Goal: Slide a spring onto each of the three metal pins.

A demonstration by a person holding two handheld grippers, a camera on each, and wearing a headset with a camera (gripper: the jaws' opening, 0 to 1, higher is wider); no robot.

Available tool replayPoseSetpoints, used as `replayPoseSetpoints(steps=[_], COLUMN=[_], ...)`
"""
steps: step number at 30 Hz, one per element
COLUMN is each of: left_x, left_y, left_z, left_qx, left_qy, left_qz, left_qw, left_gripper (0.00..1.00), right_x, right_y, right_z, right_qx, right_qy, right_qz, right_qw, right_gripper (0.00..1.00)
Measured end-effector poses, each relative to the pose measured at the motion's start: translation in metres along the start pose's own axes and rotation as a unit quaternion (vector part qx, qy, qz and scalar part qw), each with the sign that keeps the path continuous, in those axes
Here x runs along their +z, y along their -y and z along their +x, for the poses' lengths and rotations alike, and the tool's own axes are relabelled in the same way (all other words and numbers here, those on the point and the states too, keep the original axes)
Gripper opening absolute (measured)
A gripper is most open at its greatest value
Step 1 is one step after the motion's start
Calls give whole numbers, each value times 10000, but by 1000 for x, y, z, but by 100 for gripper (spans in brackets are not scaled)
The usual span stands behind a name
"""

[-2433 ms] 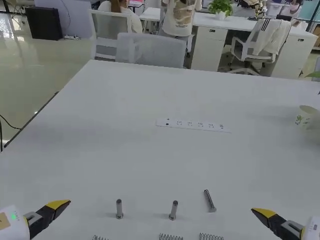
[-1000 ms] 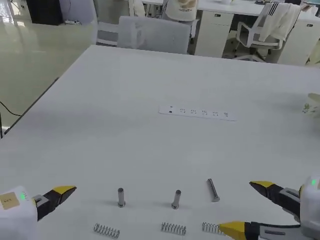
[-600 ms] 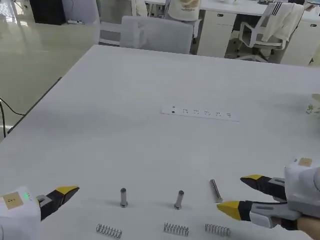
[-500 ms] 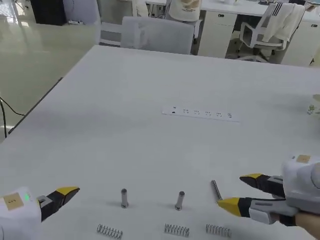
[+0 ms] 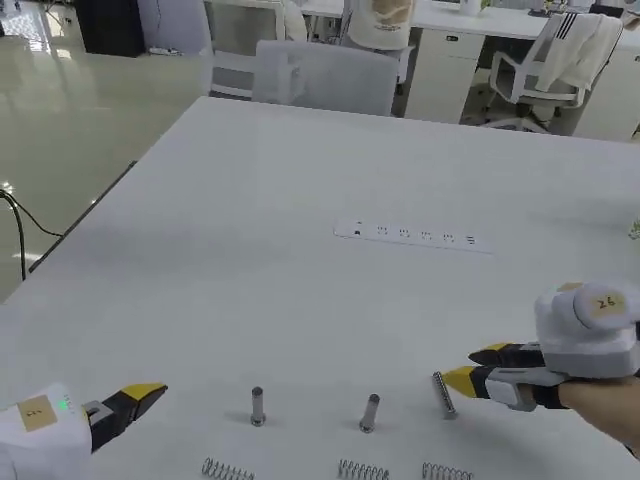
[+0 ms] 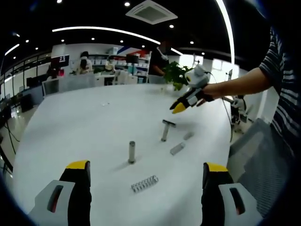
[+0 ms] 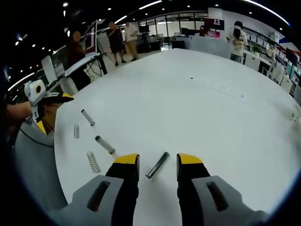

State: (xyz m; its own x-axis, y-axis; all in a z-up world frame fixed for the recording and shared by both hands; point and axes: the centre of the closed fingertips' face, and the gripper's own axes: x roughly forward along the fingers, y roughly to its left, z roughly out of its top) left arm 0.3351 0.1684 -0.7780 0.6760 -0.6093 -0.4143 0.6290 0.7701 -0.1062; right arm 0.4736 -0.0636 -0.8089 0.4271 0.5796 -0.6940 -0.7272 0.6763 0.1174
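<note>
Three metal pins stand or lie in a row near the front edge: the left pin (image 5: 257, 405), the middle pin (image 5: 370, 411) and the right pin (image 5: 443, 394), which lies tilted. Below them lie three springs (image 5: 227, 470) (image 5: 362, 470) (image 5: 446, 472). My right gripper (image 5: 478, 366) is open, its yellow tips just right of the right pin. In the right gripper view that pin (image 7: 157, 165) lies on the table just ahead of the gap of the right gripper (image 7: 157, 160). My left gripper (image 6: 146, 165) is wide open and holds nothing, with a spring (image 6: 144, 183) and a pin (image 6: 132, 151) ahead.
A white power strip (image 5: 412, 237) lies mid-table. The white table (image 5: 300, 200) stretches far ahead, with a grey chair (image 5: 325, 78) and desks behind it. The table's left edge (image 5: 100, 205) drops to the floor.
My right gripper has come up from the front right and moved left to the right pin. The left gripper stayed put. The head camera shifted a little.
</note>
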Motion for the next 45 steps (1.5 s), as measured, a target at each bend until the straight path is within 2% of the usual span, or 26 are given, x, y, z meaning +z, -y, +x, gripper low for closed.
replayPoseSetpoints(steps=[5, 10, 11, 12, 15, 18, 21, 24, 26, 27, 28, 31, 32, 35, 39, 45], left_x=[2, 1, 1, 1, 1, -1, -2, -2, -2, -2, -2, -1, -1, -1, -2, 0], left_y=[2, 1, 1, 0, 0, 1, 2, 2, 1, 1, 1, 1, 1, 2, 4, 5], left_z=[0, -1, -1, -1, -1, -1, 0, -1, -1, -1, -1, -2, -2, -3, -3, -2], left_qx=[-29, -33, -27, -20, -11, -11, -30, -18, -6, 2, 6, 14, 16, 26, 28, 22], left_qy=[8, -13, -17, -17, -6, -16, -11, -6, 1, -1, 0, 41, 47, 50, 66, 102], left_qz=[11, 23, 25, 32, 15, 4, -6, -13, -44, -44, -39, -67, -67, -73, -92, -90], left_qw=[10000, 10000, 10000, 10000, 10000, 10000, 10000, 10000, 10000, 10000, 10000, 10000, 10000, 10000, 9999, 9999], left_gripper=[97, 96, 96, 96, 96, 96, 96, 96, 96, 96, 96, 96, 96, 95, 95, 95], right_x=[-8, -18, -21, -17, -19, -20, -25, -25, -32, -28, -29, -30, -31, -34, -29, -26], right_y=[0, 7, 12, 11, 11, 12, 11, 9, 6, 5, 10, 8, 11, 7, 1, -6], right_z=[17, 29, 28, 31, 32, 34, 35, 38, 41, 42, 39, 39, 42, 38, 29, 15], right_qx=[-63, -243, -412, -284, -296, -329, -398, -397, -373, -487, -428, -443, -433, -396, -318, -264], right_qy=[-373, -712, -822, -747, -807, -848, -1005, -1024, -1179, -1047, -1177, -1076, -1074, -1022, -750, -487], right_qz=[-139, 32, 181, 92, 354, 380, 374, 393, 428, 591, 216, 574, 570, 530, 506, 512], right_qw=[9992, 9972, 9956, 9968, 9957, 9951, 9934, 9932, 9914, 9916, 9919, 9915, 9916, 9926, 9954, 9972], right_gripper=[23, 16, 15, 14, 12, 11, 8, 9, 7, 6, 5, 5, 5, 5, 5, 5])
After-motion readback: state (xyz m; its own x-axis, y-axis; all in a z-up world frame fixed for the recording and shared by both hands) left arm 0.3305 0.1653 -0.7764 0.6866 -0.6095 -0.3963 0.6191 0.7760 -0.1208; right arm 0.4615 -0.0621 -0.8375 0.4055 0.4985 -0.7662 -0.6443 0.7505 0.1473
